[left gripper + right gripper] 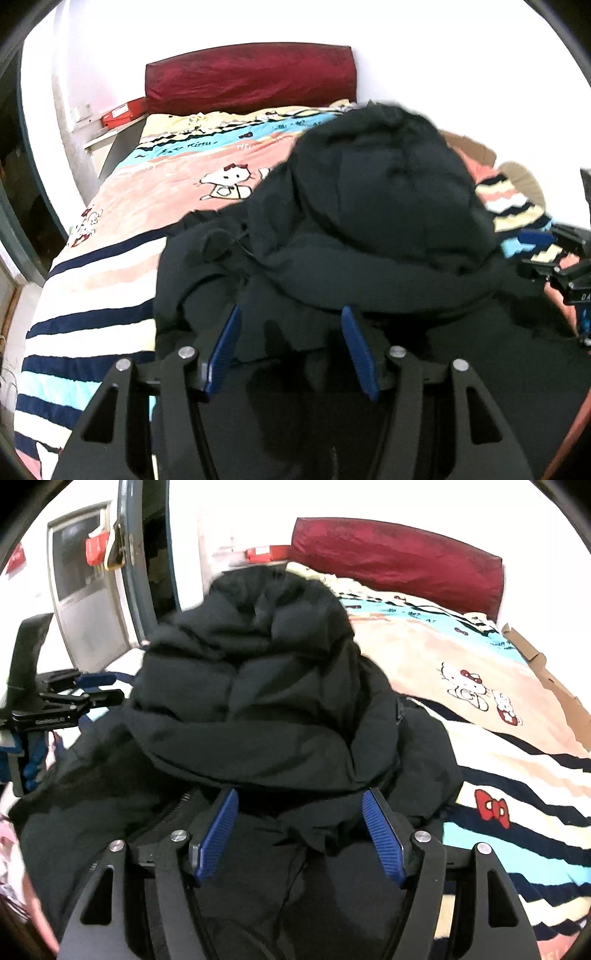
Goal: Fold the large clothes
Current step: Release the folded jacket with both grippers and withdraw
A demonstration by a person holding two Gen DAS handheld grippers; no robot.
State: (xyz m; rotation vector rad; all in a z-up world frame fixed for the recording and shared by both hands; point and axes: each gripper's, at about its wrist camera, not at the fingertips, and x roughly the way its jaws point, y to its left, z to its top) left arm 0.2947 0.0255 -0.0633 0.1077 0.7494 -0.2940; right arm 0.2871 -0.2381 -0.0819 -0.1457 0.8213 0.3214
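Note:
A large black hooded jacket [369,206] lies bunched on the bed, its hood heaped up at the far side; it also fills the right wrist view [258,686]. My left gripper [291,314] is open, its blue pads [225,347] spread just over the jacket's near fabric, holding nothing. My right gripper [299,795] is open too, its blue pads [384,834] either side of a fold below the hood. Each gripper shows in the other's view: the right one at the right edge [554,258], the left one at the left edge [74,698].
The bed has a pink, striped cartoon-cat blanket [122,229] and a dark red headboard [251,77]. A red box [122,114] sits on a shelf by the wall. Brown cardboard [546,679] lies along the bed's far right side. A door and frame [147,554] stand at the left.

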